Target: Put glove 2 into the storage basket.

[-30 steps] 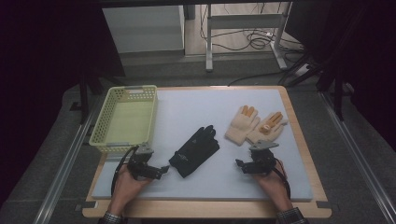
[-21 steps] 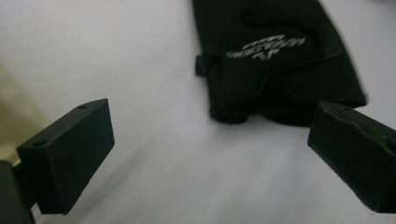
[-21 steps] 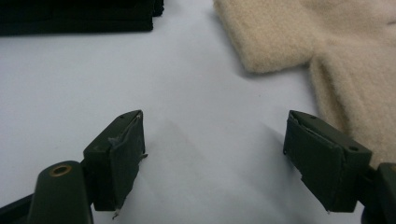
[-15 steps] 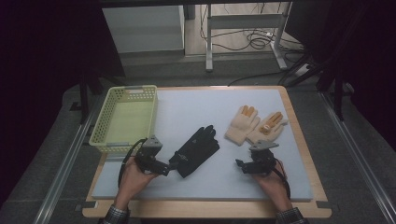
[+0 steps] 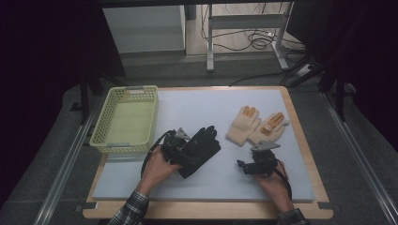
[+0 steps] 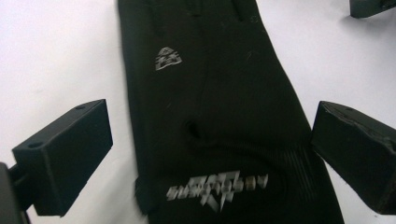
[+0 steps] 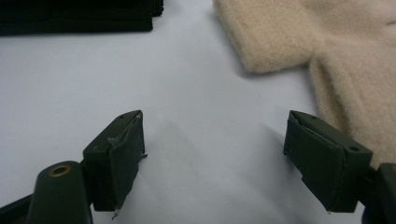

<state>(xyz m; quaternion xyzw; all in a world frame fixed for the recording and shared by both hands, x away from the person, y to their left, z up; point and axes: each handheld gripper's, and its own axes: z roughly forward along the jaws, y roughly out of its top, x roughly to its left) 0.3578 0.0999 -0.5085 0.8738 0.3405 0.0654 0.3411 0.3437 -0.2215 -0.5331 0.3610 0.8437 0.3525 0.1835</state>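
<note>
From the high view, the left tongs (image 5: 184, 154) have moved in from the near-left part of the bench (image 5: 206, 108) and now sit over the wrist end of the black glove (image 5: 201, 149), which lies flat in the middle of the white mat, fingers pointing away from the person. A second ago these tongs were well short of it, so the reach looks complete and a grasp seems next. The yellow basket (image 5: 105, 140) stands empty at the left, close beside that hand (a likely place for the glove to go). The right tongs (image 5: 245, 168) have stayed put on the near right, just below the pair of cream gloves (image 5: 256, 126).

In the left gripper view, the black glove (image 6: 219, 116) runs up between the two jaws, which stand wide apart on either side of its cuff and are not yet pressing it.

In the right gripper view, the jaws are spread with bare mat between them; a cream glove (image 7: 327, 60) lies just ahead to the right, untouched.
</note>
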